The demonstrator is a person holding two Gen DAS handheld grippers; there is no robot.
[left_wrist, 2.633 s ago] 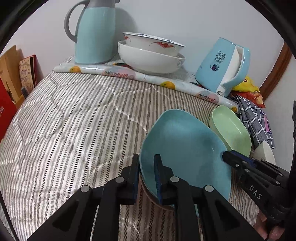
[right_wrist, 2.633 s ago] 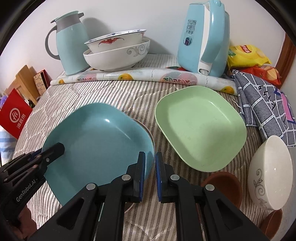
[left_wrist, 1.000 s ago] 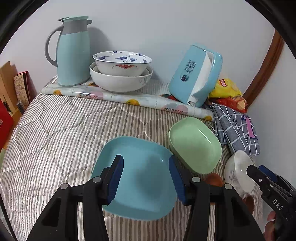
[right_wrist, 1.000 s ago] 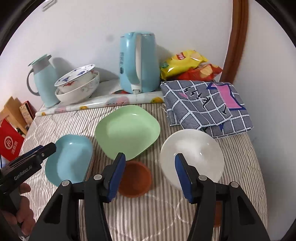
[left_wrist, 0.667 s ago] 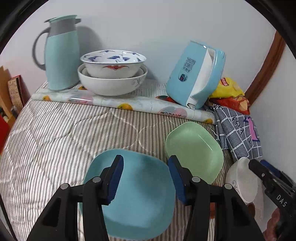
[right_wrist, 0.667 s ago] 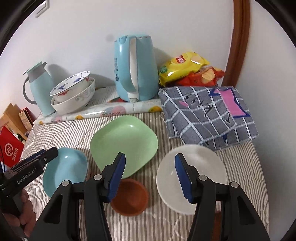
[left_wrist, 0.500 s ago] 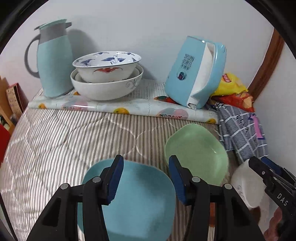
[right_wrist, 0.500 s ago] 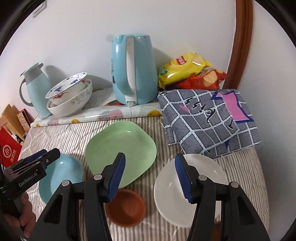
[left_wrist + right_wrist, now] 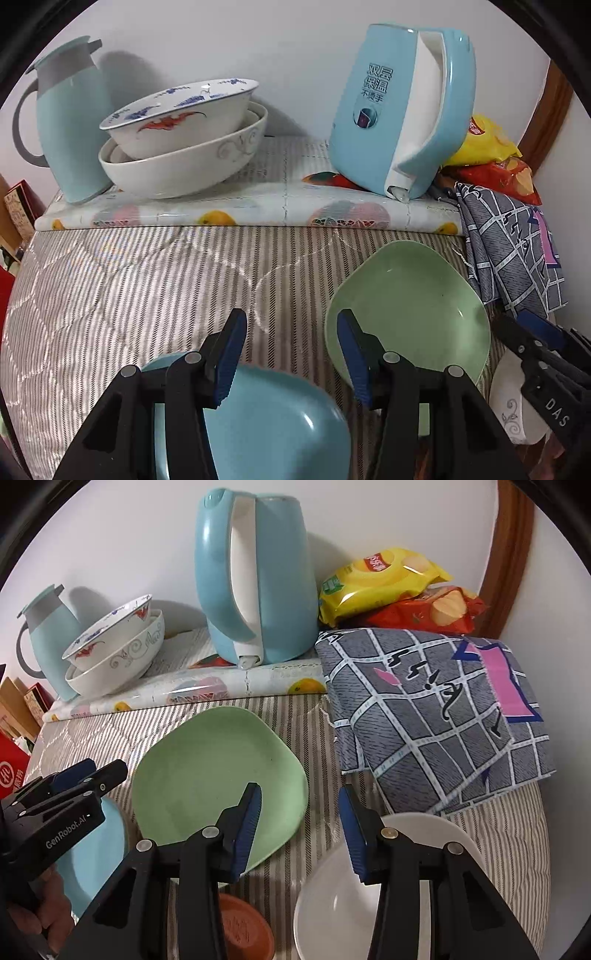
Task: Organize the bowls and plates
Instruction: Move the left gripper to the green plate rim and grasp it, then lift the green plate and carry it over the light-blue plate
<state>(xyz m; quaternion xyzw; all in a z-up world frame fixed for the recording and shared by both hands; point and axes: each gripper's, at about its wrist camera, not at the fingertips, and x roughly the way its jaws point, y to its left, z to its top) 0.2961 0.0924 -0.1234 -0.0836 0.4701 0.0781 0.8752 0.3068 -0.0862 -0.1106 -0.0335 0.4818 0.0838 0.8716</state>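
Observation:
A green square plate (image 9: 406, 306) (image 9: 218, 782) lies on the striped quilt. A blue square plate (image 9: 273, 421) (image 9: 92, 849) lies to its left, under my left gripper (image 9: 291, 354), which is open and empty above the blue plate's far edge. My right gripper (image 9: 299, 823) is open and empty, between the green plate's right edge and a white bowl (image 9: 373, 893). A small brown dish (image 9: 243, 930) lies in front of the green plate. Two stacked patterned bowls (image 9: 184, 144) (image 9: 114, 653) stand at the back left.
A blue kettle (image 9: 402, 118) (image 9: 255, 587) and a blue thermos jug (image 9: 70, 125) stand on the fruit-print mat (image 9: 258, 210) at the back. A checked cloth (image 9: 436, 709) and snack bags (image 9: 395, 590) lie at the right. Red packaging (image 9: 11, 775) sits off the left edge.
Both grippers let go of the blue plate, opened and pulled back. Since then both have moved forward and lower toward the green plate; the left gripper now hangs over the blue plate's far edge.

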